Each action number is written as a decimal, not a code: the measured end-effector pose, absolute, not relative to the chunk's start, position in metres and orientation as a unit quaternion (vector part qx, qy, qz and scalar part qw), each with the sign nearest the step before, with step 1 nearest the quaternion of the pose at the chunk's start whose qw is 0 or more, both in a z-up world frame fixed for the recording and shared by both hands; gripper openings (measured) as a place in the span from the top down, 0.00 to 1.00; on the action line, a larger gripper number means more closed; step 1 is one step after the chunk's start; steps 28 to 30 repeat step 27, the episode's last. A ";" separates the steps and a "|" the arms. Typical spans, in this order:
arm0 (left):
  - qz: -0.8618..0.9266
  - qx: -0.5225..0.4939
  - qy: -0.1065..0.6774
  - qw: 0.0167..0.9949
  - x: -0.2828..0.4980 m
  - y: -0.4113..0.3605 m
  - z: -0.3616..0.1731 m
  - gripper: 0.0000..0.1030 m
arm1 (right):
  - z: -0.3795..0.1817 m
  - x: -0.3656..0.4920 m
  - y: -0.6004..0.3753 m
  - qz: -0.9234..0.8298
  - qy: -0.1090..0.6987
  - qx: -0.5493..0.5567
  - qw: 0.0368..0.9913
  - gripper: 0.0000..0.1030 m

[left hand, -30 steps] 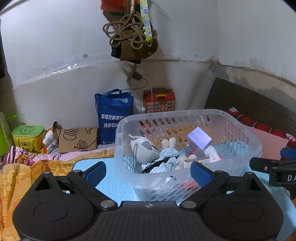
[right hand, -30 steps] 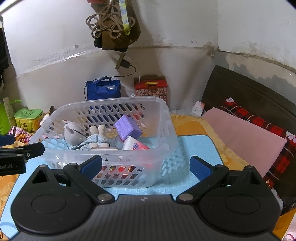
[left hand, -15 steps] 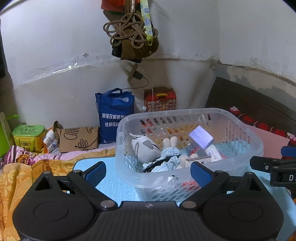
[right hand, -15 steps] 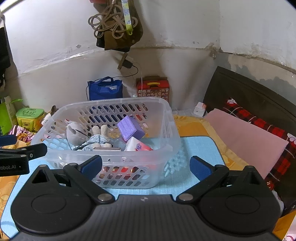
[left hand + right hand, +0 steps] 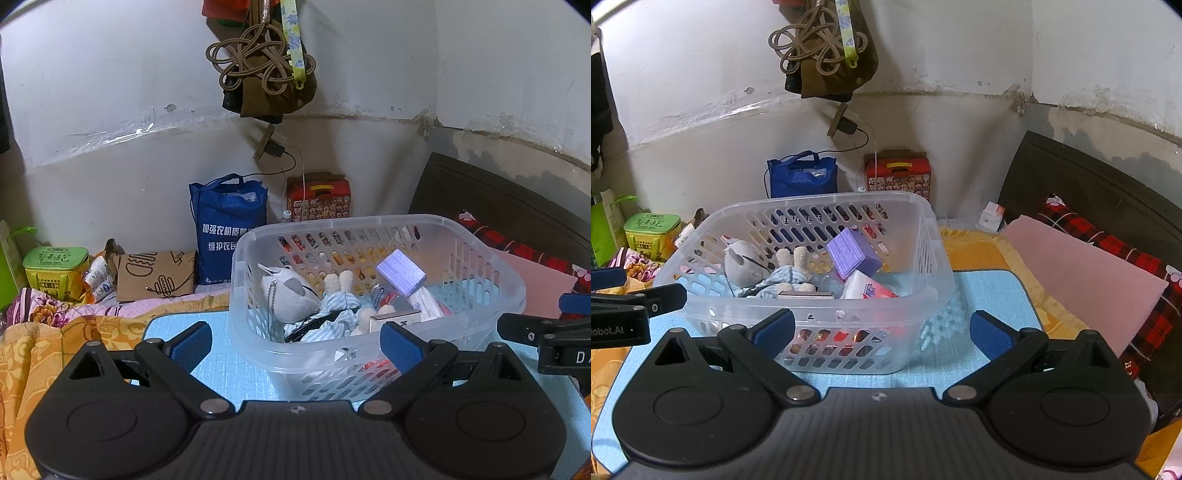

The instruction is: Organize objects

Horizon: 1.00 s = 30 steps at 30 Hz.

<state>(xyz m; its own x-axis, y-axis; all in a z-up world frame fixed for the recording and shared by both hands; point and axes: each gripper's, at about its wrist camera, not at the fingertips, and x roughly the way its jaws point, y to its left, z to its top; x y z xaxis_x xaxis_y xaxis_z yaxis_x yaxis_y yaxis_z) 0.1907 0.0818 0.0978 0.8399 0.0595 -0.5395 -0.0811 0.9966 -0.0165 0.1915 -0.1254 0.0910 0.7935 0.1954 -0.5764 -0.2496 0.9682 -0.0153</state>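
Observation:
A clear plastic basket (image 5: 491, 266) (image 5: 934, 236) stands on a light blue mat (image 5: 221, 365) (image 5: 990, 295). In it lie a grey plush toy (image 5: 288, 291) (image 5: 742, 262), a purple box (image 5: 400, 271) (image 5: 851, 253), a tissue pack (image 5: 866, 286), a matchbox (image 5: 395, 317) (image 5: 805, 294) and striped cloth (image 5: 332, 314). My left gripper (image 5: 297, 345) is open and empty in front of the basket's left half. My right gripper (image 5: 882, 332) is open and empty in front of the basket's right near corner. Each gripper shows at the edge of the other's view.
Against the wall stand a blue bag (image 5: 227, 236), a red patterned case (image 5: 319, 197) and a green tin (image 5: 55, 271). A brown paper bag (image 5: 155, 275) lies by the tin. A pink pillow (image 5: 1082, 266) and dark headboard (image 5: 1089, 184) are at the right. Cords hang on the wall (image 5: 258, 66).
Both grippers have drawn back a little and risen slightly; the basket looks a bit farther and lower in both views. Jaws stay open. Basket contents have not moved.

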 end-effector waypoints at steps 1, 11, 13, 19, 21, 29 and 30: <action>0.036 -0.019 0.280 0.959 0.191 0.082 0.098 0.04 | 0.091 0.192 -0.126 0.118 0.299 -0.045 0.946 0.00; 0.035 -0.021 0.283 0.958 0.191 0.082 0.097 0.04 | 0.091 0.192 -0.126 0.116 0.300 -0.044 0.946 0.00; 0.034 -0.021 0.283 0.958 0.191 0.082 0.097 0.04 | 0.090 0.192 -0.126 0.116 0.300 -0.043 0.946 0.00; 0.029 -0.018 0.284 0.958 0.193 0.080 0.097 0.04 | 0.091 0.192 -0.127 0.115 0.300 -0.044 0.946 0.00; 0.026 -0.019 0.282 0.959 0.193 0.080 0.097 0.04 | 0.091 0.192 -0.127 0.115 0.300 -0.044 0.946 0.00; 0.022 -0.028 0.276 0.960 0.191 0.079 0.098 0.04 | 0.091 0.190 -0.129 0.121 0.297 -0.041 0.946 0.00; 0.022 -0.028 0.276 0.960 0.191 0.079 0.098 0.04 | 0.091 0.190 -0.129 0.121 0.297 -0.041 0.946 0.00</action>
